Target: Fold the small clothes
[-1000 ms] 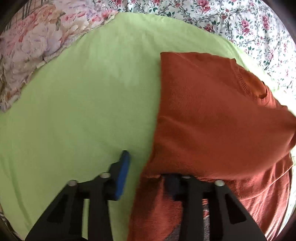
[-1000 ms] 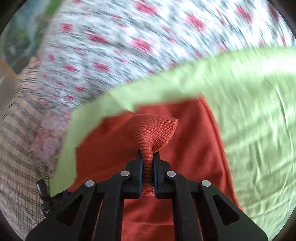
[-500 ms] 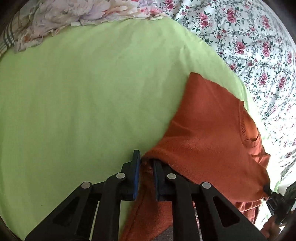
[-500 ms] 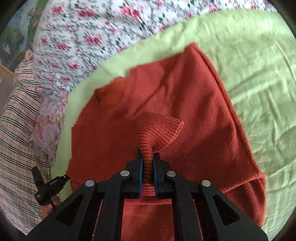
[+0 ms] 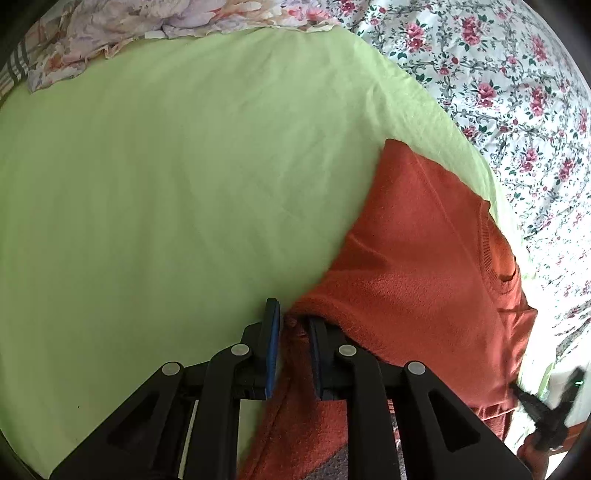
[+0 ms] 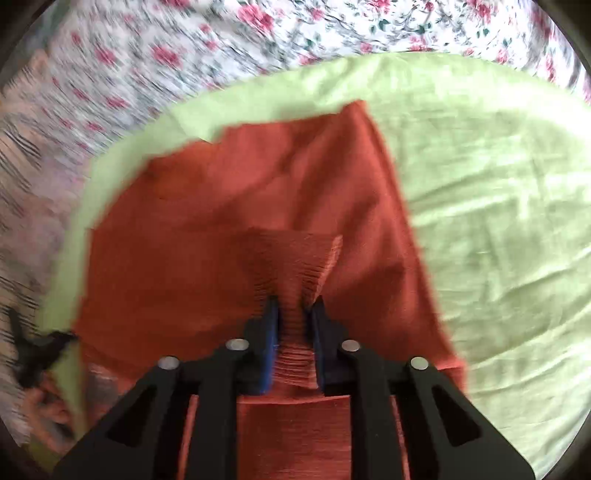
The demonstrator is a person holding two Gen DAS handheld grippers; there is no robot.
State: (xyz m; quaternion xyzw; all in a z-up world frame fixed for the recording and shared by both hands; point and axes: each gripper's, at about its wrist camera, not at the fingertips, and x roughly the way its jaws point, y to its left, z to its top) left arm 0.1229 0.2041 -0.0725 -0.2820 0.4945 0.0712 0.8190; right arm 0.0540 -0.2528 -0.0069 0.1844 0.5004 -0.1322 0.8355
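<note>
A rust-orange knit sweater (image 5: 424, 258) lies on a light green sheet (image 5: 166, 184). In the left wrist view my left gripper (image 5: 293, 325) is at the sweater's left edge, its jaws slightly apart with a fold of the fabric between them. In the right wrist view the sweater (image 6: 240, 221) spreads out ahead. My right gripper (image 6: 293, 306) has the ribbed cuff (image 6: 295, 266) between its jaws, which stand a little apart. This view is motion-blurred.
A white floral bedspread (image 5: 517, 74) surrounds the green sheet (image 6: 498, 184). A pink flowered cloth (image 5: 147, 22) lies at the far left edge. The other gripper shows at the right margin (image 5: 546, 410) and the left margin (image 6: 37, 354).
The left gripper closed in on the sweater's edge and swung left, showing more green sheet. The right gripper lowered the cuff toward the sweater and its jaws widened slightly.
</note>
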